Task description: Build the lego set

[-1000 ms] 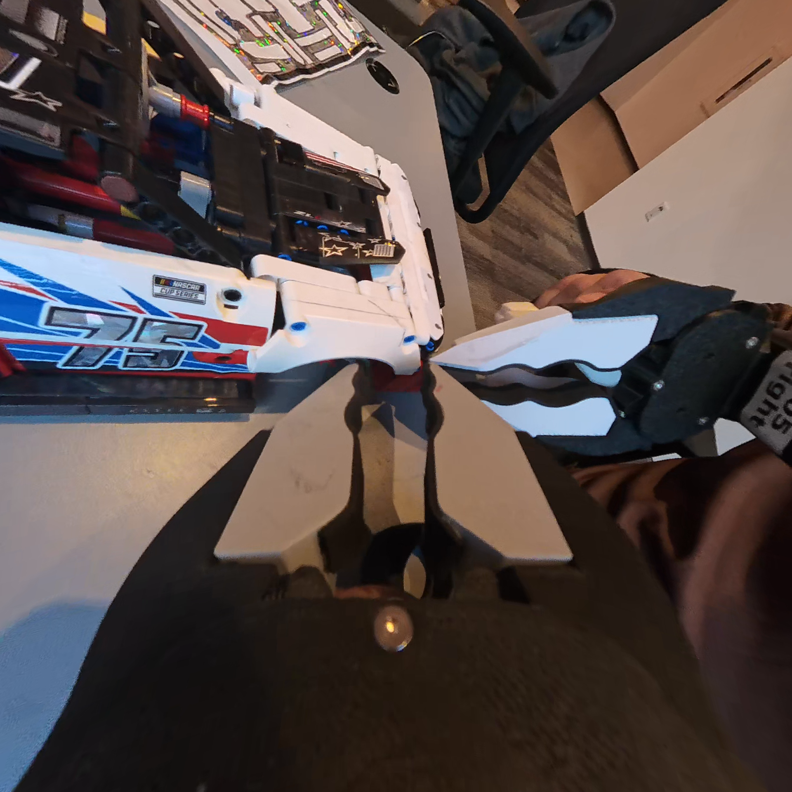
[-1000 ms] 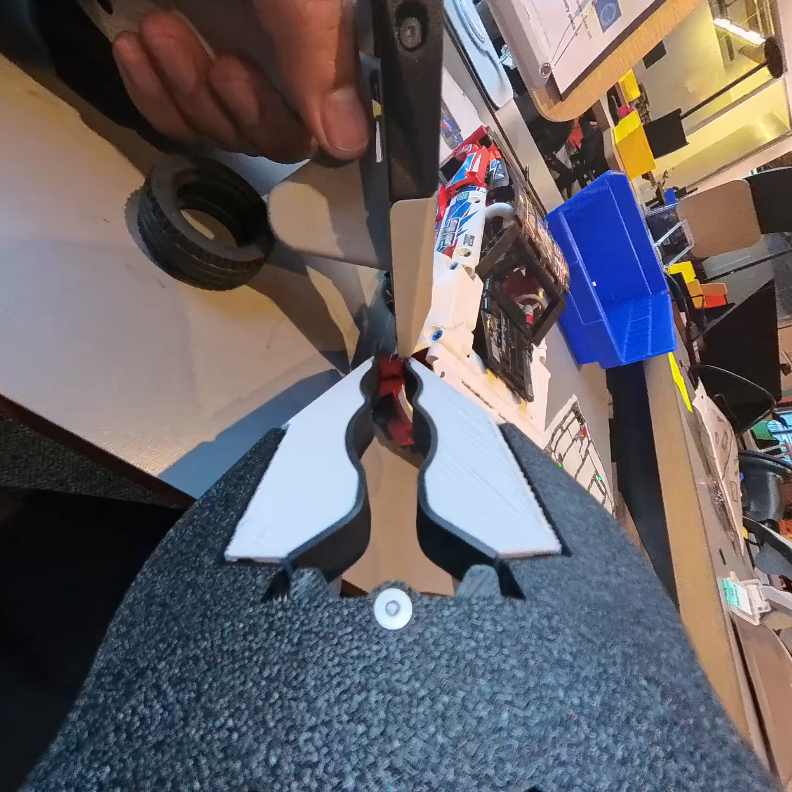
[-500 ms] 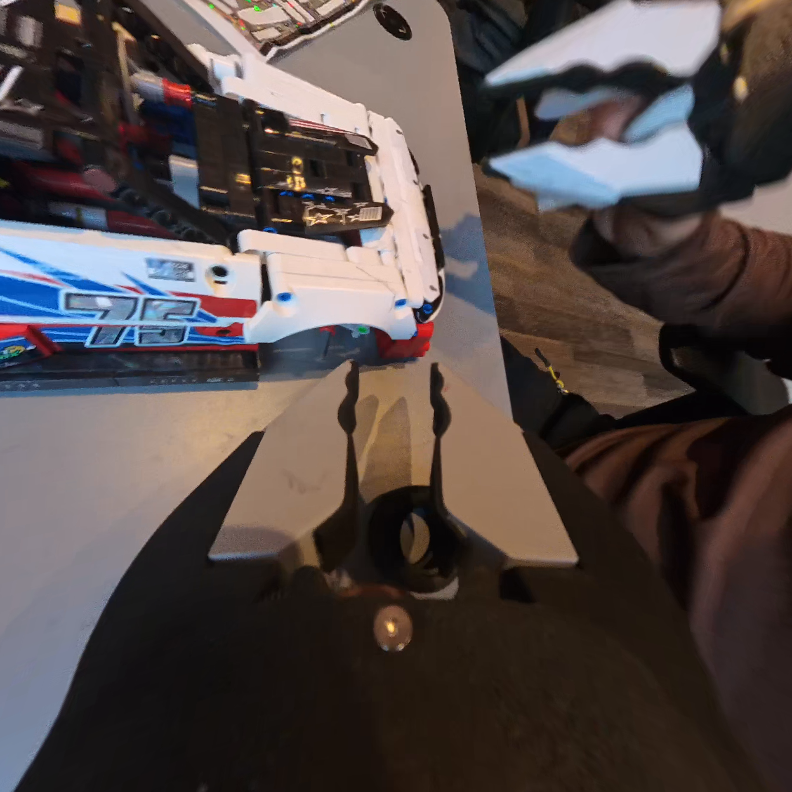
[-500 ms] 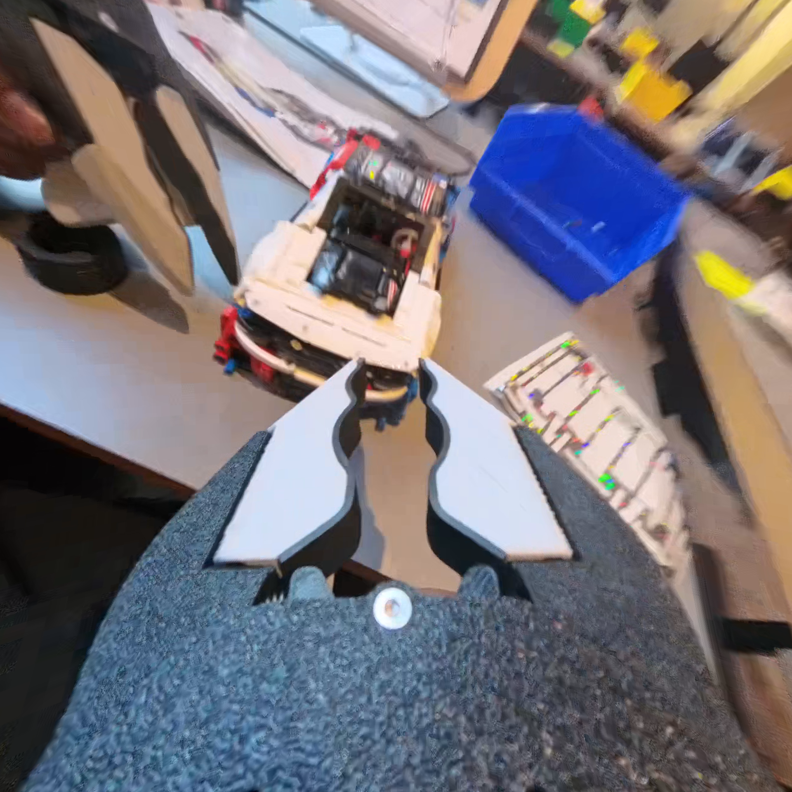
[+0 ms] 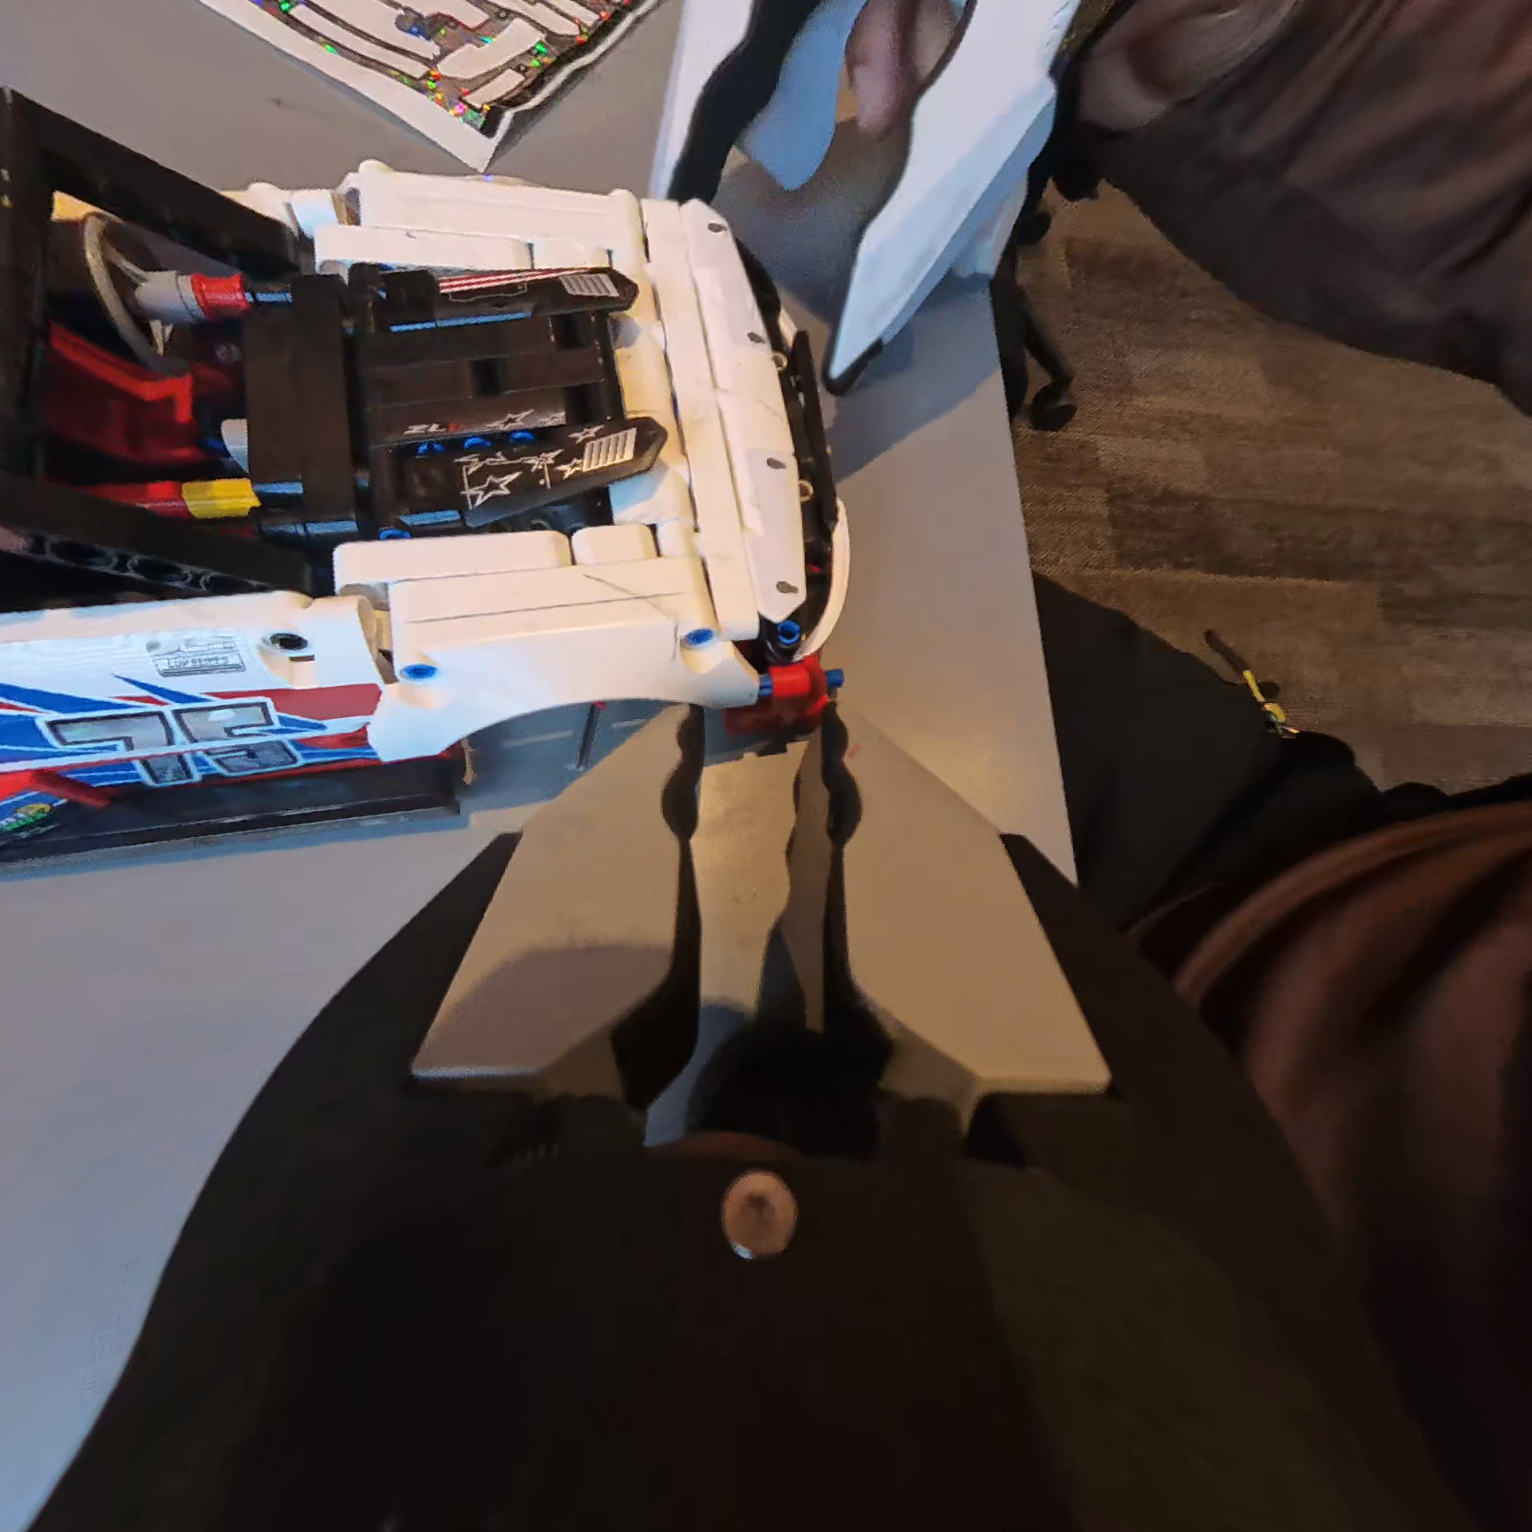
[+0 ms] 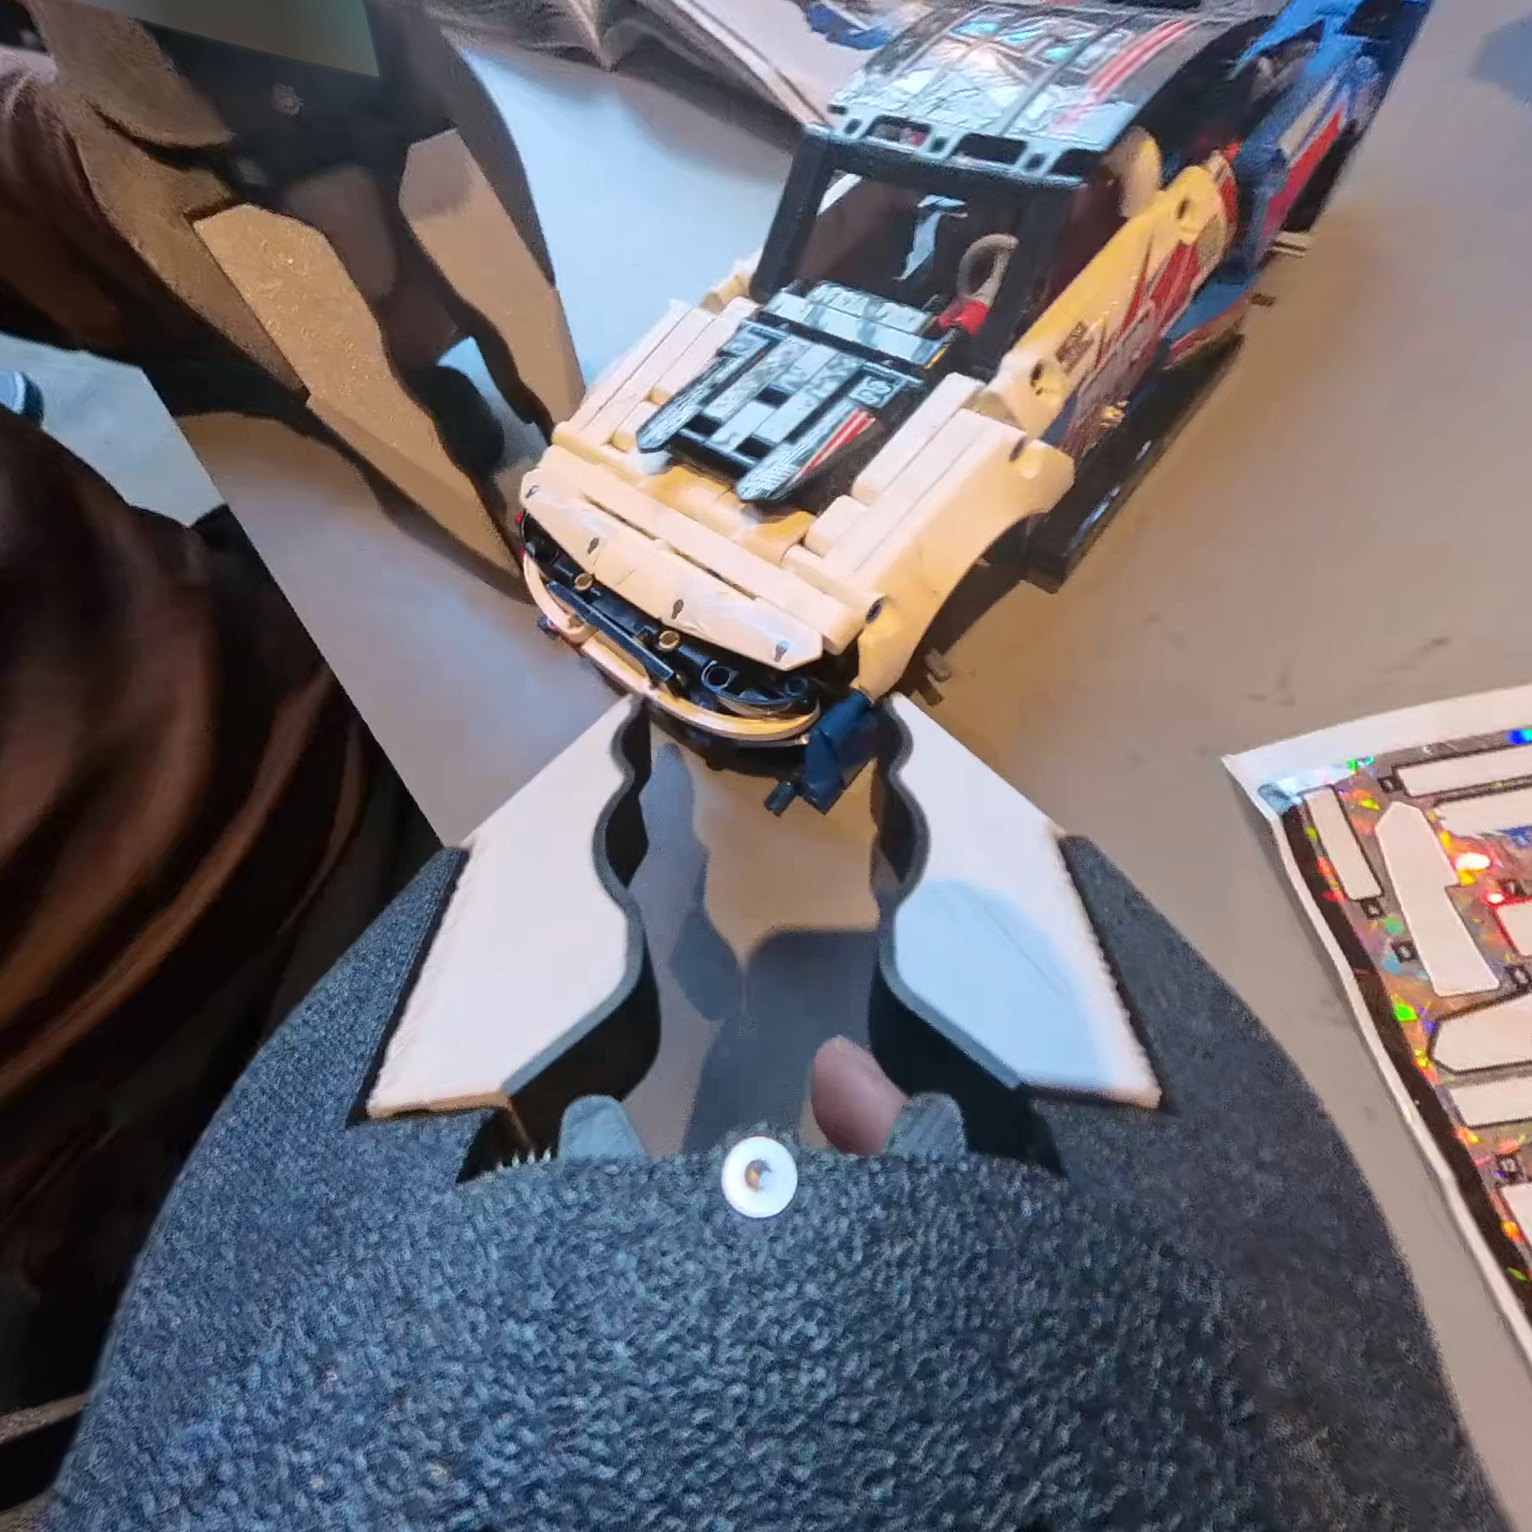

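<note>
Left wrist view: left gripper (image 5: 754, 729) fingers narrow, empty, car (image 5: 514, 514) nose just ahead; right gripper (image 6: 758, 729) wide, empty at the bumper; likely checking the front; next, grip a corner piece.

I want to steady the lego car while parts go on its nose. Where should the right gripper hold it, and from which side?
Probably the white fender over the empty wheel arch, gripped from above: its top is a flat-sided block and the open right gripper already faces that corner. Avoid the thin front bumper strip; it looks fragile.
</note>
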{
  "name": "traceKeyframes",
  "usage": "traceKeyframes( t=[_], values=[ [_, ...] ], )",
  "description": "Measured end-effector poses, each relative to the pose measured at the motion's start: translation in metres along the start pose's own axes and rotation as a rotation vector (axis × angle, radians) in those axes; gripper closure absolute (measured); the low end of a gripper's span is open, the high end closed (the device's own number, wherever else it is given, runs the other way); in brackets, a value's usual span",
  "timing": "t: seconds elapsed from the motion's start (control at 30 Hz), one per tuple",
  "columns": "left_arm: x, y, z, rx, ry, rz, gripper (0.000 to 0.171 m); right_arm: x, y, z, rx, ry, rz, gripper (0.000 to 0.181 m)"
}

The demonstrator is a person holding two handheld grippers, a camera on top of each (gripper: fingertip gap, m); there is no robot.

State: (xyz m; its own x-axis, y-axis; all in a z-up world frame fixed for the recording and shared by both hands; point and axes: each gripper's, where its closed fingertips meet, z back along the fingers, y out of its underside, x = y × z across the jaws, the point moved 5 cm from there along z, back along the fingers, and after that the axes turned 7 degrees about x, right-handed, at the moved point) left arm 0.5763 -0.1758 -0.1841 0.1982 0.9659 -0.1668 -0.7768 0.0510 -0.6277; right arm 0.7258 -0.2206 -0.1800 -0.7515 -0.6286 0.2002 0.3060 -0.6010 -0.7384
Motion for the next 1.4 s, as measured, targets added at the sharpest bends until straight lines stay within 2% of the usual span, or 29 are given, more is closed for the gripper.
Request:
traceKeyframes(
  t=[0.3, 0.4, 0.63, 0.8, 0.9, 1.03, 1.17, 1.3, 1.4],
  values=[
    [-0.004, 0.015, 0.013, 0.017, 0.032, -0.002, 0.146, 0.022, 0.001, -0.009, 0.05, 0.095, 0.114, 0.131],
    [-0.002, 0.016, 0.017, 0.022, 0.079, 0.005, 0.16, 0.027, 0.002, -0.011, 0.044, 0.111, 0.121, 0.127],
    [-0.002, 0.019, 0.023, 0.074, 0.039, -0.053, 0.16, 0.036, 0.002, -0.015, 0.012, 0.123, 0.123, 0.121],
    [-0.002, 0.024, 0.031, 0.11, 0.04, -0.031, 0.152, 0.044, 0.003, -0.019, 0.013, 0.111, 0.154, 0.121],
    [-0.001, 0.026, 0.044, 0.101, -0.042, -0.024, 0.146, 0.042, 0.005, -0.016, 0.008, 0.14, 0.171, 0.125],
    [-0.001, 0.03, 0.079, -0.018, -0.141, 0.028, 0.134, 0.029, 0.002, 0.004, -0.066, 0.145, 0.098, 0.124],
    [0.004, 0.045, 0.139, -0.27, -0.228, 0.105, 0.13, 0.011, -0.008, 0.023, -0.186, 0.171, -0.003, 0.122],
    [0.026, 0.082, 0.211, -0.516, -0.332, 0.183, 0.132, 0.001, -0.017, 0.028, -0.245, 0.145, -0.104, 0.12],
    [0.047, 0.121, 0.256, -0.629, -0.376, 0.257, 0.132, 0.014, -0.038, 0.032, -0.29, 0.165, -0.096, 0.119]
  ],
)
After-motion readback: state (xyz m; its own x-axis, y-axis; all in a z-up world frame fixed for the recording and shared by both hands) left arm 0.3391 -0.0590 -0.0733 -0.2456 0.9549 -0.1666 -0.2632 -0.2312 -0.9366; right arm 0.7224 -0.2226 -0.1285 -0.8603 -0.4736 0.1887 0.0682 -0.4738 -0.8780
